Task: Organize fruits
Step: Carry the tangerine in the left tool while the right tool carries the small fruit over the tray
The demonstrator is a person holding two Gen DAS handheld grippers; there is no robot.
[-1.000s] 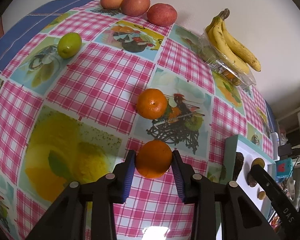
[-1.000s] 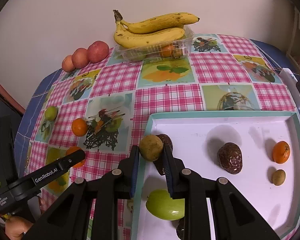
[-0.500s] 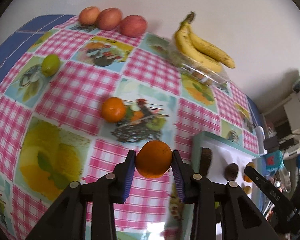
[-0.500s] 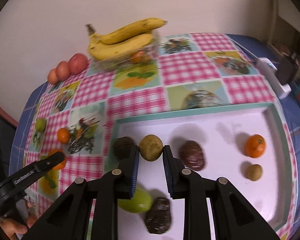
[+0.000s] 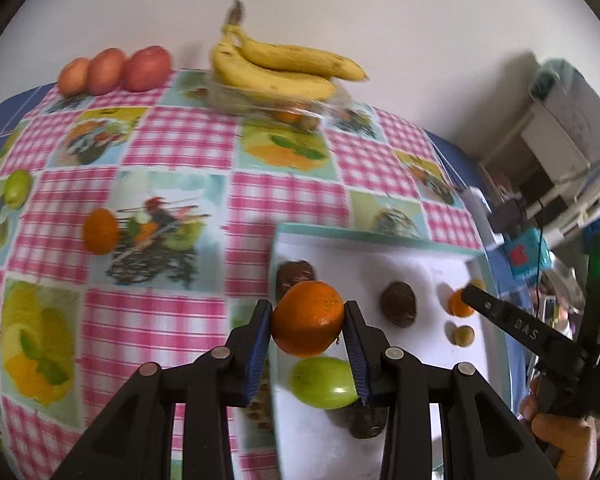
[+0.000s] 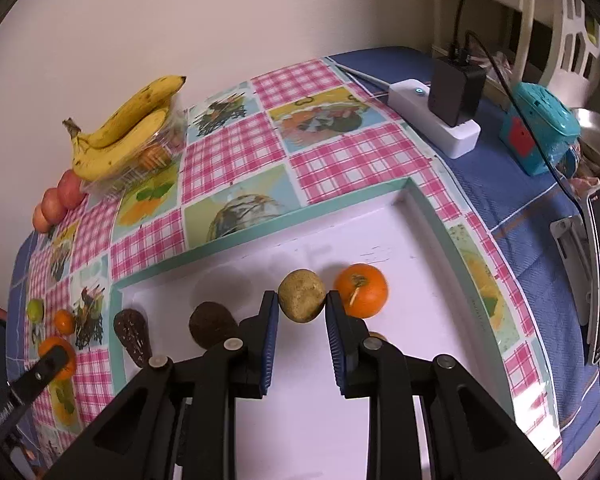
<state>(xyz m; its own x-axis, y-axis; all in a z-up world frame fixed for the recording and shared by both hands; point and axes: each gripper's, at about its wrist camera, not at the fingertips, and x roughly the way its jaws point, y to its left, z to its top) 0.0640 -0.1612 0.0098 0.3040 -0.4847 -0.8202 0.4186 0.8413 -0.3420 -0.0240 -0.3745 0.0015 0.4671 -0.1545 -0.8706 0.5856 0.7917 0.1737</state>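
Gripping an orange [image 5: 308, 319] at the tray's left rim [image 5: 274, 264], left tongs [image 5: 307, 334]; right tongs [image 6: 302, 312] clamp a kiwi [image 6: 302, 295] mid-tray.

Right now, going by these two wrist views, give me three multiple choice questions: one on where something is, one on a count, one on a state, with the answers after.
1. Where do the bananas lie?
A. On top of the clear plastic box by the wall
B. Inside the white tray
C. On the blue cloth

2. How many red apples sit in the row by the wall?
A. One
B. Three
C. Five

3. What is the left gripper doing?
A. Standing open with nothing in it
B. Shut on a banana
C. Shut on an orange

Answers: 1 A, the bunch rests on the box's lid, well behind the white tray. 2 B, three apples stand side by side left of the bananas. 3 C, the orange sits clamped between both blue pads above the tray's near corner, while the right gripper holds a brownish round fruit.
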